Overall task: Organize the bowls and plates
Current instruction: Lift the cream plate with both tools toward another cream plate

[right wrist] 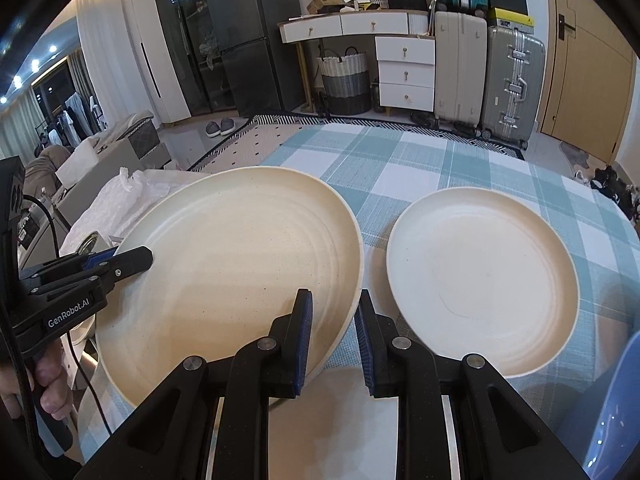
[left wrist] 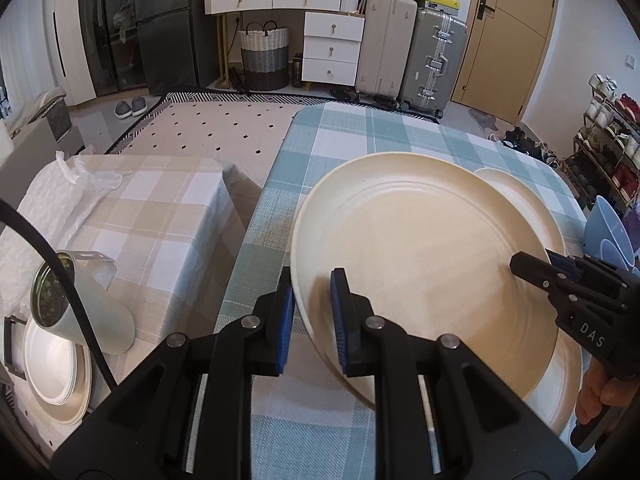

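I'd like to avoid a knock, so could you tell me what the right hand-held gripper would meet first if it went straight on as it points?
Probably the blue-checked tablecloth, between the held large plate and the smaller plate; depth is unclear.

Your left claw (left wrist: 312, 320) pinches the near-left rim of the large cream plate (left wrist: 420, 252), which fills the centre-right of the frame, tilted over the blue-checked worktop (left wrist: 340, 140). Your right claw (left wrist: 532, 270) clamps its right rim. At lower left, white bowls (left wrist: 48, 364) sit stacked.

Black hand-held gripper (left wrist: 312, 320), blue pads (left wrist: 289, 326), silver screws.
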Demonstrator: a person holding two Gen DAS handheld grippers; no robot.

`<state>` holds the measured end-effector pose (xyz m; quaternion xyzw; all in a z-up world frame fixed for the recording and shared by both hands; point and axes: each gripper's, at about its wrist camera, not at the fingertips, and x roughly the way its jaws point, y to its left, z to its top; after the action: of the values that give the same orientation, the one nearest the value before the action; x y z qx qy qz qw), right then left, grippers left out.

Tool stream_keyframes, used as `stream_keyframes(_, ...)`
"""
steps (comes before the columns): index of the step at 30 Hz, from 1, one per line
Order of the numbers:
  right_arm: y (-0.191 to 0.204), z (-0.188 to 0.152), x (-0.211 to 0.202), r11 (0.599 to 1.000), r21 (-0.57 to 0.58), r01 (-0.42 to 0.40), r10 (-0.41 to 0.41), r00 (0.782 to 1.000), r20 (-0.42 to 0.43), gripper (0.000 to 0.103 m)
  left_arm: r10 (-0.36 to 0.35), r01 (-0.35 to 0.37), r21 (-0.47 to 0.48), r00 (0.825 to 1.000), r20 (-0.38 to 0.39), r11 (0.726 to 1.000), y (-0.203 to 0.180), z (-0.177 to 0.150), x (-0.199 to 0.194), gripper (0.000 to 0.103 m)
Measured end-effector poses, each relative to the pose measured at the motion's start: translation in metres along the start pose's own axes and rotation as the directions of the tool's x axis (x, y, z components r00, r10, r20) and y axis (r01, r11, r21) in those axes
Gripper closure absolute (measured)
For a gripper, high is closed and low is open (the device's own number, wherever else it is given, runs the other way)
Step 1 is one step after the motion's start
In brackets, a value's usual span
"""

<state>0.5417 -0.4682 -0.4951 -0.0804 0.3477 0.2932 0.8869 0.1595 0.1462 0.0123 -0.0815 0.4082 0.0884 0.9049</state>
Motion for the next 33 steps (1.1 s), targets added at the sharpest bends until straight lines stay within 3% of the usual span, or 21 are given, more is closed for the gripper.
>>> stream_keyframes(21, -0.007, -0.031, -0.097, 0.999, 0.019, 0.042, -0.044, 0.994, 0.100, 0.081, -0.046, 0.040, 0.078, 0.996, 0.073, 0.996, -0.067, -0.025, -0.096, 0.088)
stream_keyframes(33, -0.025, -0.062, -0.129, 0.996, 0.058, 0.062, -0.069, 0.990, 0.120, 0.081, -0.070, 0.059, 0.126, 0.994, 0.082, 0.990, -0.106, -0.049, -0.124, 0.088)
